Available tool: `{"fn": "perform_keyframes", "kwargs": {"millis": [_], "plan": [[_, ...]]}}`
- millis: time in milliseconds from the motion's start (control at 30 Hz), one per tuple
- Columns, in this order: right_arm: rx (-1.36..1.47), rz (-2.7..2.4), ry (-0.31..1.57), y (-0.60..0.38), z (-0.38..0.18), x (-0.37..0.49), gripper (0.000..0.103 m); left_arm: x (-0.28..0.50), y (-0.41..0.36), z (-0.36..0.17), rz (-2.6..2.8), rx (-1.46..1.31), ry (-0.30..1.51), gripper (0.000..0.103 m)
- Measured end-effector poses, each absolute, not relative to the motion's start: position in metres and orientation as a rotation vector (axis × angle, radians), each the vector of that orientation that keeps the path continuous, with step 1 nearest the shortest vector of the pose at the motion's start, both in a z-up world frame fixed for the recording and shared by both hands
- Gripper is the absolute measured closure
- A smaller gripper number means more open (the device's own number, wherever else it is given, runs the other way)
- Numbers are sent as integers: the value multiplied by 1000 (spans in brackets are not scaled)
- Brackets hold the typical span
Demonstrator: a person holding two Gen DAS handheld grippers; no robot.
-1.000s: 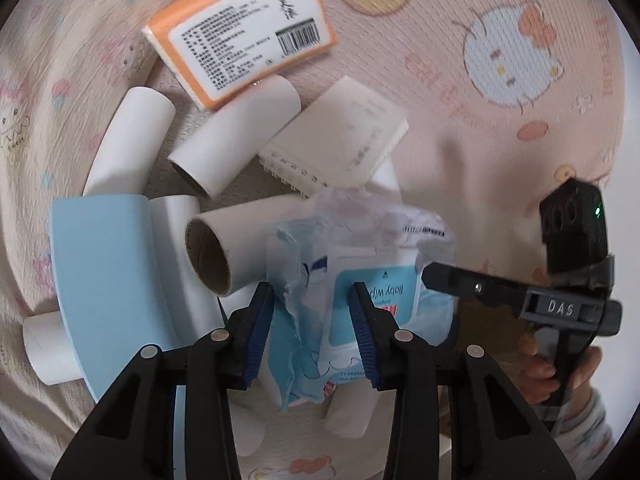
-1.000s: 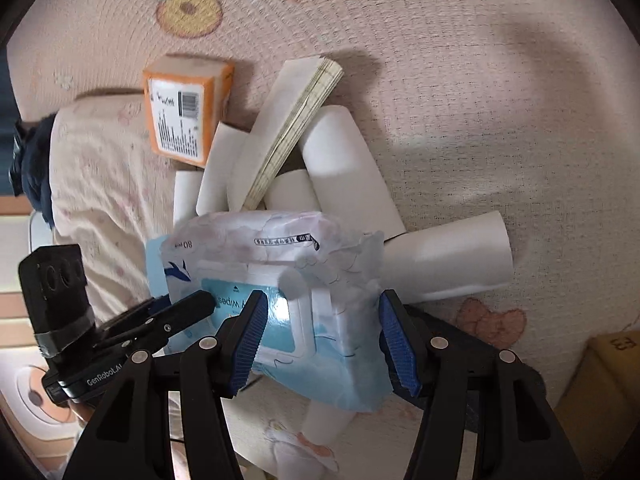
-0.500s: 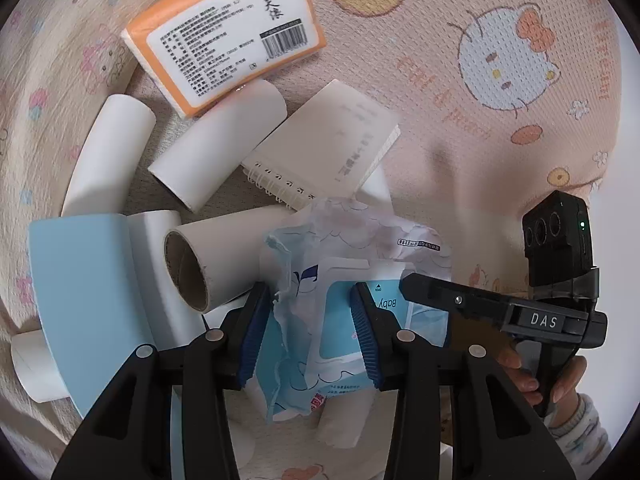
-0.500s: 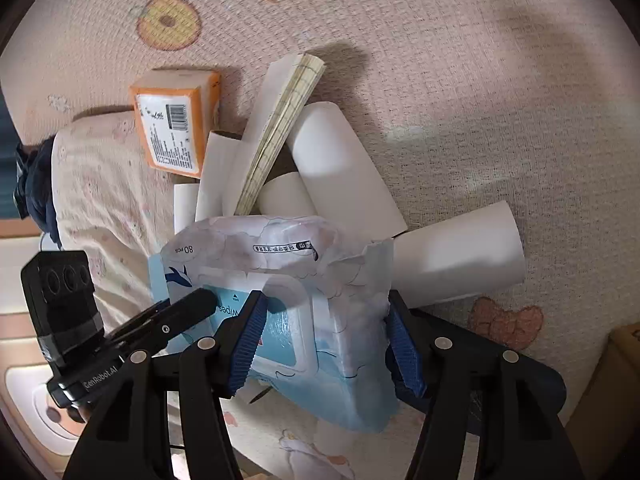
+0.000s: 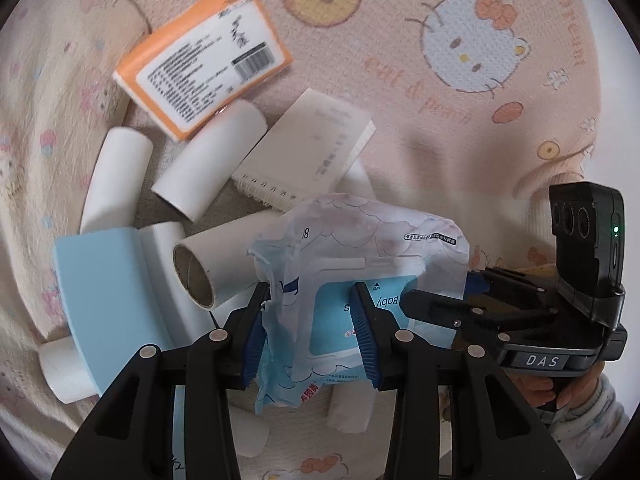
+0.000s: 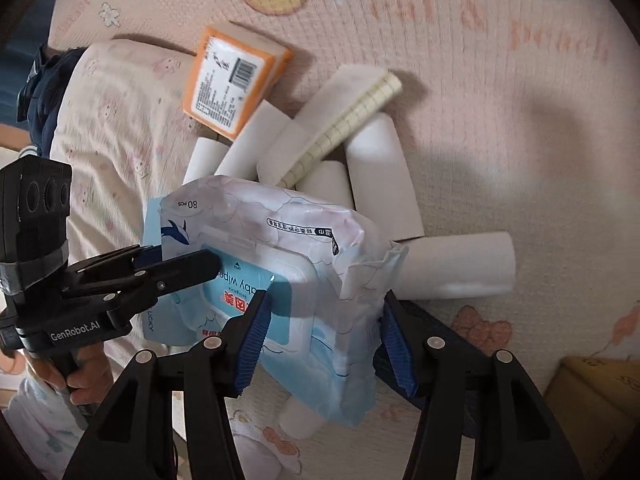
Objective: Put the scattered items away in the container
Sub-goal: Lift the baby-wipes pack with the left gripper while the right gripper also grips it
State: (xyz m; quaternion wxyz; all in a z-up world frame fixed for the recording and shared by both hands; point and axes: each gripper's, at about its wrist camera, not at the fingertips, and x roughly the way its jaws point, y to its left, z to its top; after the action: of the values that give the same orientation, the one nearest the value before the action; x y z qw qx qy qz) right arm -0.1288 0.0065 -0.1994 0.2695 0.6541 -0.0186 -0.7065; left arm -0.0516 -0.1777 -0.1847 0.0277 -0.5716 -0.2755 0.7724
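Left wrist view first. Left gripper (image 5: 311, 334) clamped about half open on one end of the baby wipes pack (image 5: 352, 280), blue pads biting crumpled film, pack off the mat (image 5: 400, 128). Beneath it, a heap: cardboard tubes (image 5: 208, 164), spiral notebook (image 5: 304, 160), orange tissue pack (image 5: 204, 68), light blue book (image 5: 96, 300). Right gripper (image 5: 440, 300) coming in from the side, pinching the pack's far end.

Over to the right wrist view. Right gripper (image 6: 324, 336) spread wide across the pack (image 6: 280, 264), jaws just been closing, pads pressing the soft bulk at the sealed edge. Left gripper (image 6: 188, 260) seen side-on, nipping the opposite end near the printed corner. Tubes (image 6: 380, 184) and notebook (image 6: 340, 120) lying under and behind; corner of a yellowish cardboard box (image 6: 600, 392) at the lower right edge, possibly the container, hard to say.

Advice for this carry: both ends kept level, grips firm since slick film can slide, pack raised clear of the tubes so nothing rolls, both hands travelling together to avoid tearing the wrapper.
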Motion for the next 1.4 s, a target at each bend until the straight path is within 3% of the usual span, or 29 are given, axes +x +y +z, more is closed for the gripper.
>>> {"fn": "perform_keyframes", "kwargs": {"millis": [233,667,1067,1400], "plan": [[1663,-2017,12,13,-163,-117,57,-51,-168,-150,2432,-1678,-664,59],[1452,-2267,-42,61,-75,-82,57,-49,-115,-66,2484,-1427,-462,59],[1369,-2373,-53,106,-27,-59,57,-54,-62,-21,2489,-1350,-363,59],[1273,-2529,-53,168,19,-28,57,-64,14,13,2428,-1242,-154,59]]}}
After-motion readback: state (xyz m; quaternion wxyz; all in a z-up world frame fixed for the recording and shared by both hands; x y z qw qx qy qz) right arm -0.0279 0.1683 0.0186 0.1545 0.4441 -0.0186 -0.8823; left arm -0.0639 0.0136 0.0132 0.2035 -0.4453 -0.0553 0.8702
